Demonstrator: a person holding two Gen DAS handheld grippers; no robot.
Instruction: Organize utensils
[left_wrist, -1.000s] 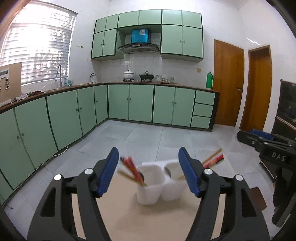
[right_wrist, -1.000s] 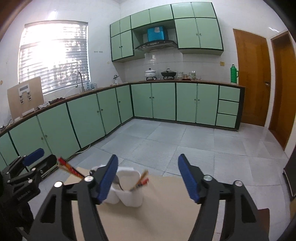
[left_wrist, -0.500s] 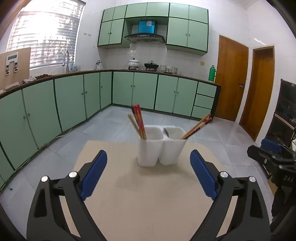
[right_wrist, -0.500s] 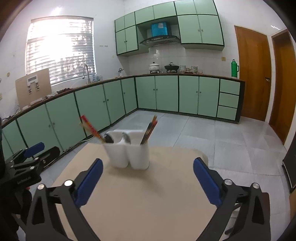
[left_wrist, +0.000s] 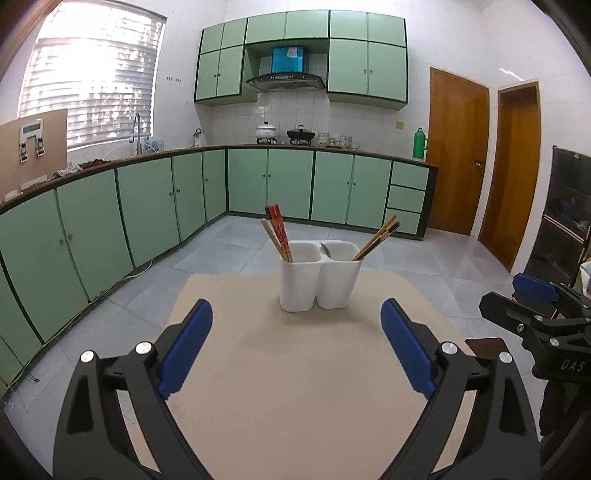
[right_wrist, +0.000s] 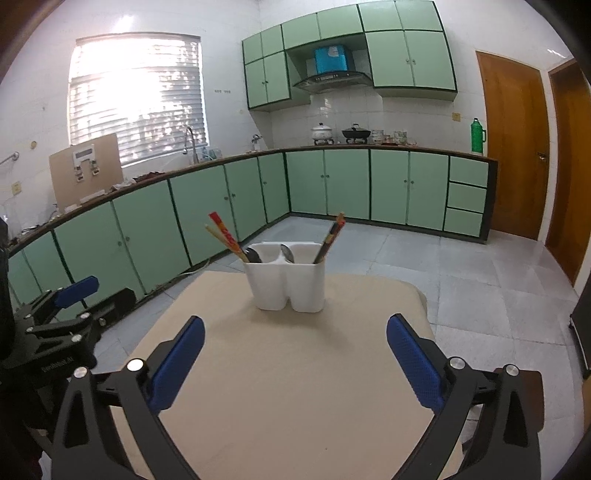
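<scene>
The white 2-cup holder (left_wrist: 319, 278) is standing mid-counter (left_wrist: 303, 398) with chopsticks (left_wrist: 277, 232) and spoons (right_wrist: 252, 254) already inside, so sorting is looking finished. The left hand-held gripper (left_wrist: 295, 345) and right hand-held gripper (right_wrist: 295, 354) are hanging wide open, gripping nothing.

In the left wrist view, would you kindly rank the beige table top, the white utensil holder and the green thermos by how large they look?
1. Beige table top
2. White utensil holder
3. Green thermos, though it stands far off on the counter, so its true size is unsure.
</scene>
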